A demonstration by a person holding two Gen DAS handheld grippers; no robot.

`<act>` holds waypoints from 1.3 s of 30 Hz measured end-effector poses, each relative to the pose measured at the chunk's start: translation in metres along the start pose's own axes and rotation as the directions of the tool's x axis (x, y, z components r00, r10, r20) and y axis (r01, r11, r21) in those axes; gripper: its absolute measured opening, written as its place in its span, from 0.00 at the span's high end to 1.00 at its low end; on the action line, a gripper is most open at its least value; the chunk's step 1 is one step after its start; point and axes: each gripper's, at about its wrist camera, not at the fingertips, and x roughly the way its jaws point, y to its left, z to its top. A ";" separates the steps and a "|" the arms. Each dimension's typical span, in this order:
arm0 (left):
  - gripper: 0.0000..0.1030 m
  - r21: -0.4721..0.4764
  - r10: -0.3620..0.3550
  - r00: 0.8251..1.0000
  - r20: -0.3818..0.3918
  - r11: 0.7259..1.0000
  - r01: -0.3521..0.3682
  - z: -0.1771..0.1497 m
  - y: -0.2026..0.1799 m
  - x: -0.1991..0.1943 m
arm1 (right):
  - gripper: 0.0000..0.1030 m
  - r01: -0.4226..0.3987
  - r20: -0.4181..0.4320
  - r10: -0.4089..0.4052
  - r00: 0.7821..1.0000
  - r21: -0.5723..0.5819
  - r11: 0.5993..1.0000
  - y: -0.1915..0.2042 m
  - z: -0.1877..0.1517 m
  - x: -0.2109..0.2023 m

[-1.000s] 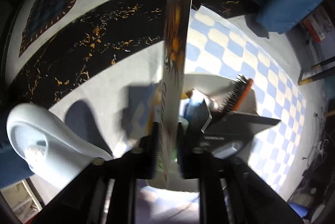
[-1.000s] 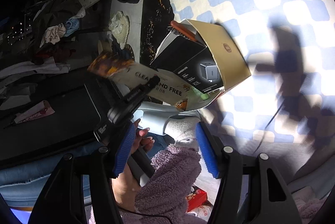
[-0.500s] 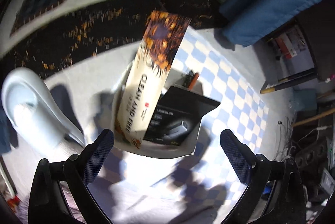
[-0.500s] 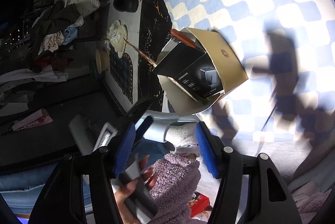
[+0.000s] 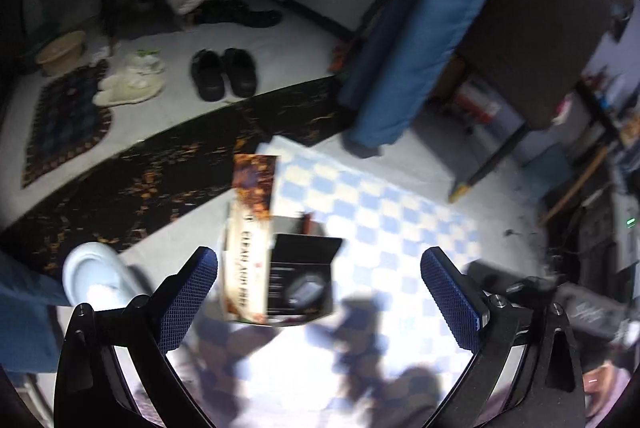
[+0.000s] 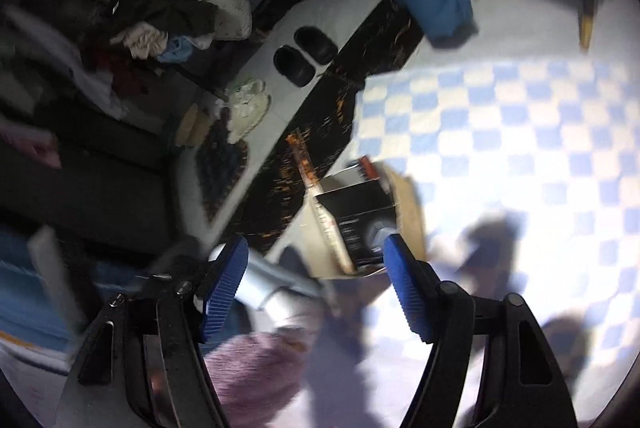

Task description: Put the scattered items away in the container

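From my left wrist camera, my left gripper [image 5: 319, 292] stands at its widest, its jaws having just been opening, with nothing between the blue pads [image 5: 188, 302]. Beyond them, in the middle of the frame, the open cardboard container [image 5: 280, 314] sits on the blue-and-white checkered mat [image 5: 384, 220], near the mat's left edge. A long flat package [image 5: 250, 228] printed with orange leaves and dark lettering stands in its left side, its top sticking well out. A black box [image 5: 300, 276] stands just right of it, and a reddish handle [image 5: 307, 222] shows behind that box. At lower left a pale blue slipper [image 5: 96, 276] lies on the floor, and a pair of black shoes [image 5: 224, 74] sits at upper centre.

From my right wrist camera, my right gripper [image 6: 312, 290] is open wide with nothing held, and its jaws have just been opening further. The container [image 6: 408, 212] shows just above the right pad [image 6: 406, 288], on the edge of the mat [image 6: 520, 132], with the package [image 6: 320, 212] and the box [image 6: 356, 216] standing in it. The picture is blurred. A fuzzy purple sleeve [image 6: 256, 372] and a grey bar-shaped thing I cannot make out fill the bottom centre between the jaws, farther off than the pads.
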 end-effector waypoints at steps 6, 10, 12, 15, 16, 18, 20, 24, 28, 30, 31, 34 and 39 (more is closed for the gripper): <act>0.00 0.068 0.058 0.996 -0.072 0.996 -0.053 -0.028 -0.013 -0.009 | 0.31 0.134 0.057 -0.125 0.990 -0.202 0.970 0.031 -0.019 0.007; 0.00 -0.014 0.035 0.980 -0.198 0.999 -0.039 -0.054 -0.003 -0.012 | 0.31 0.250 0.145 -0.216 0.966 -0.290 0.924 0.043 -0.030 0.010; 0.00 -0.085 -0.043 0.973 -0.226 0.996 0.024 -0.064 0.004 -0.020 | 0.31 0.253 0.152 -0.218 0.964 -0.285 0.925 0.043 -0.036 0.009; 0.00 -0.070 0.032 0.969 -0.246 0.996 -0.051 -0.068 0.007 -0.030 | 0.31 0.234 0.159 -0.204 0.966 -0.203 0.951 0.034 -0.044 0.006; 0.00 -0.034 0.083 0.967 -0.241 0.995 -0.094 -0.065 0.005 -0.032 | 0.31 0.229 0.167 -0.199 0.966 -0.186 0.955 0.032 -0.046 0.005; 0.00 0.058 0.214 0.956 -0.203 0.977 -0.206 -0.063 -0.004 -0.038 | 0.31 0.246 0.188 -0.211 0.959 -0.193 0.950 0.034 -0.047 0.003; 0.00 0.116 0.323 0.930 -0.175 0.945 -0.306 -0.066 -0.009 -0.035 | 0.31 0.282 0.222 -0.232 0.947 -0.224 0.933 0.038 -0.048 -0.001; 0.00 0.093 0.291 0.931 -0.221 0.956 -0.277 -0.071 -0.014 -0.016 | 0.31 0.293 0.259 -0.228 0.939 -0.250 0.923 0.041 -0.047 -0.008; 0.00 0.138 0.337 0.918 -0.209 0.940 -0.313 -0.066 -0.020 -0.012 | 0.31 0.297 0.266 -0.226 0.937 -0.269 0.916 0.041 -0.046 -0.010; 0.00 0.136 0.322 0.926 -0.198 0.944 -0.299 -0.059 -0.027 -0.011 | 0.31 0.307 0.275 -0.232 0.933 -0.275 0.911 0.043 -0.048 -0.010; 0.00 0.132 0.310 0.931 -0.192 0.948 -0.289 -0.055 -0.029 -0.009 | 0.31 0.310 0.277 -0.233 0.932 -0.278 0.909 0.044 -0.048 -0.009; 0.00 0.131 0.310 0.935 -0.174 0.948 -0.291 -0.053 -0.031 -0.004 | 0.31 0.310 0.271 -0.234 0.934 -0.283 0.907 0.044 -0.047 -0.006; 0.00 0.098 0.286 0.941 -0.180 0.957 -0.272 -0.054 -0.025 0.002 | 0.31 0.283 0.242 -0.224 0.944 -0.248 0.926 0.036 -0.044 -0.006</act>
